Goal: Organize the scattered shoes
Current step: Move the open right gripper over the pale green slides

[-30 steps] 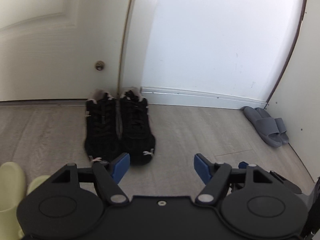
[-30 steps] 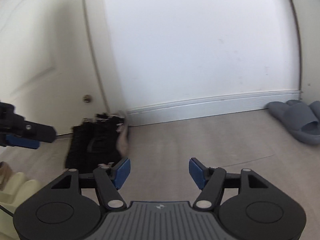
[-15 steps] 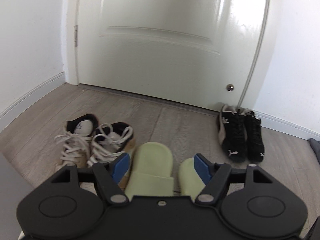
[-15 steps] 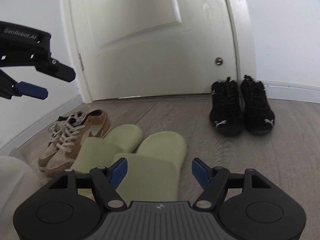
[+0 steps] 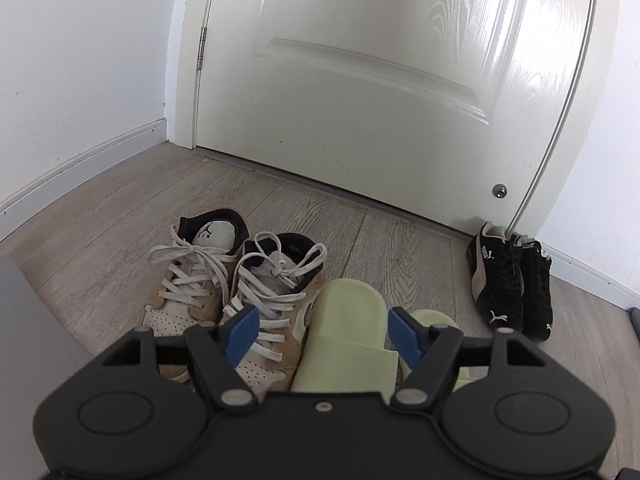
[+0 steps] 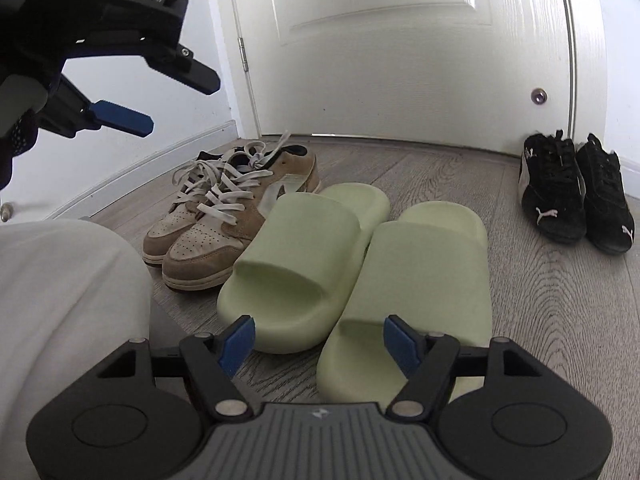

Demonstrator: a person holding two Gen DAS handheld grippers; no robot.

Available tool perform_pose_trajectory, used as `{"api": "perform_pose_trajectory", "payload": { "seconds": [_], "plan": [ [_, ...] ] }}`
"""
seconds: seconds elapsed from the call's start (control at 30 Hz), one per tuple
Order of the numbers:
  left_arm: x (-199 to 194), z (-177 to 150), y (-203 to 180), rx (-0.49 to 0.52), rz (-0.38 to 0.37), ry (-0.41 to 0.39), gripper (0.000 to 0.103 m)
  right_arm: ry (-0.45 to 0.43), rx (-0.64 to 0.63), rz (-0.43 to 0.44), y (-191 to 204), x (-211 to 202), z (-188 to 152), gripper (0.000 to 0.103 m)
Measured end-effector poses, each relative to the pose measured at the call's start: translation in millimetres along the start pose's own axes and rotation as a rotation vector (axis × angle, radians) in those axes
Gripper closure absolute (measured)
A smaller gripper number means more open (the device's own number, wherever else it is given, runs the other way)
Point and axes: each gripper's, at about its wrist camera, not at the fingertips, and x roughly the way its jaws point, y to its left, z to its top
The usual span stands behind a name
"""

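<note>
Two pale green slides (image 6: 296, 240) (image 6: 420, 264) lie side by side on the wood floor, toes toward me. Left of them stands a pair of tan and white laced sneakers (image 6: 208, 220), and a pair of black sneakers (image 6: 572, 196) sits by the door frame on the right. My right gripper (image 6: 320, 340) is open just short of the slides' near ends, gripping nothing. In its own view my left gripper (image 5: 324, 330) is open above the left green slide (image 5: 348, 320), beside the tan sneakers (image 5: 224, 280), with no contact that I can see. It also shows raised at the upper left (image 6: 168, 100).
A closed white door (image 5: 380, 80) and white skirting boards bound the floor. A person's light trouser leg (image 6: 60, 300) fills the lower left. A grey panel (image 5: 24, 340) stands at the left edge, and a grey slipper (image 5: 634, 316) peeks in at the right.
Both views have swung left from the bare wall and the black sneakers to the door, bringing the green slides and tan sneakers in close. Both grippers remain open.
</note>
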Motion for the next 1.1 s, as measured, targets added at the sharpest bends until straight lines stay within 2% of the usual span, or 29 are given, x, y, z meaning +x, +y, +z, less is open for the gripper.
{"api": "perform_pose_trajectory", "payload": {
  "seconds": [0.13, 0.27, 0.43, 0.63, 0.97, 1.1],
  "plan": [
    [10.5, -0.9, -9.0, 0.029, -0.021, 0.040, 0.031, 0.038, 0.064, -0.012, -14.4, 4.8, -7.5, 0.031],
    [11.2, -4.4, -16.9, 0.077, -0.034, 0.044, 0.031, 0.009, 0.056, -0.034, -18.7, 16.8, -5.2, 0.030],
    [17.0, -6.2, -12.6, 0.052, -0.020, 0.080, 0.031, -0.005, 0.136, -0.015, -18.7, 37.4, -2.4, 0.030],
    [25.9, -7.7, -14.9, 0.076, 0.001, 0.128, 0.031, -0.031, 0.144, -0.052, -20.0, 52.4, 7.7, 0.030],
    [27.0, -7.0, -13.6, 0.067, 0.003, 0.137, 0.031, -0.026, 0.040, -0.090, -19.9, 68.2, 17.3, 0.027],
    [27.0, -6.5, -14.7, 0.073, 0.002, 0.137, 0.031, -0.048, -0.004, -0.135, -6.9, 63.8, 11.4, 0.026]
  ]
}}
